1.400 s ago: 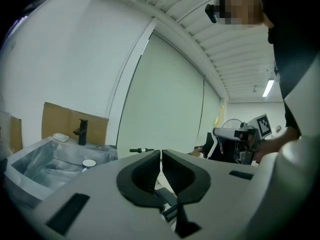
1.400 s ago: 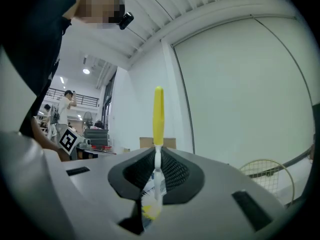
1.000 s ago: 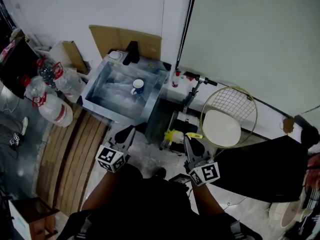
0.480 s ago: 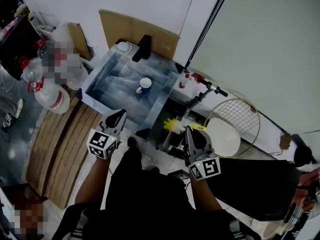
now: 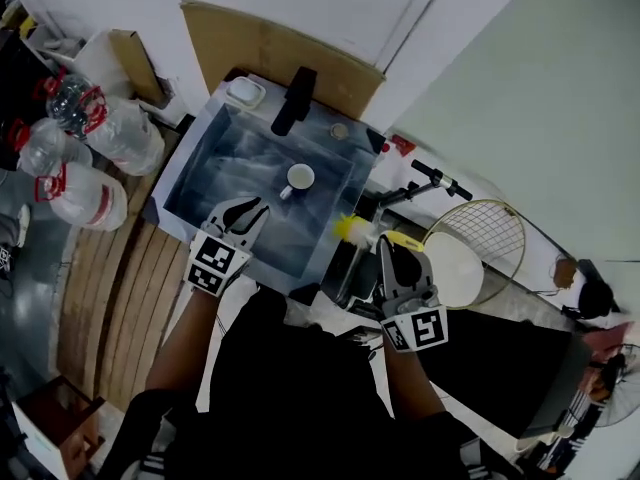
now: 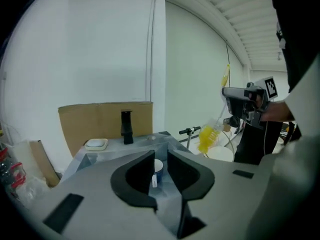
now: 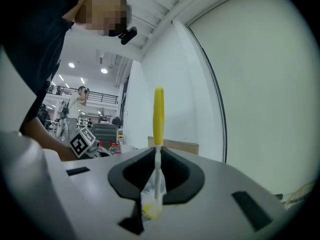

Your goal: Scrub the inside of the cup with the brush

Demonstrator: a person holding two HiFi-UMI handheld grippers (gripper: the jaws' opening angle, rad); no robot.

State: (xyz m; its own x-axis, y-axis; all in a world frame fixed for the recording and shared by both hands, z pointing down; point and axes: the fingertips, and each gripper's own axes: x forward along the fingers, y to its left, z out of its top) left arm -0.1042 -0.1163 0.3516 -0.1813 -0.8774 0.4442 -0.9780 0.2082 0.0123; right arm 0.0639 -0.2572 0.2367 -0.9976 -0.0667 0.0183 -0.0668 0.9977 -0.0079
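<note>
A white cup with a blue outside (image 5: 298, 178) stands in the steel sink (image 5: 215, 158). Through the gap of the left gripper's jaws the cup (image 6: 157, 167) shows farther off. My left gripper (image 5: 248, 211) hovers over the sink's near edge, its jaws (image 6: 160, 156) opening with nothing between them. To the right of the sink, my right gripper (image 5: 396, 251) is shut on the brush's thin stem (image 7: 158, 171). The yellow handle (image 7: 158, 116) sticks out past the jaws, and the yellow bristles (image 5: 352, 230) point toward the sink, also showing as a yellow tuft (image 6: 207, 139).
A black faucet (image 5: 293, 100) and a soap dish (image 5: 245, 92) sit on the sink's far rim, with cardboard (image 5: 270, 53) behind. Water bottles (image 5: 85, 168) lie left. A round wire rack with a white plate (image 5: 455, 268) stands right. Wooden planks (image 5: 110, 298) run along the floor.
The left gripper has moved forward from beside the person to over the sink's near edge, and its jaws have parted. The right gripper has kept the brush beside the sink.
</note>
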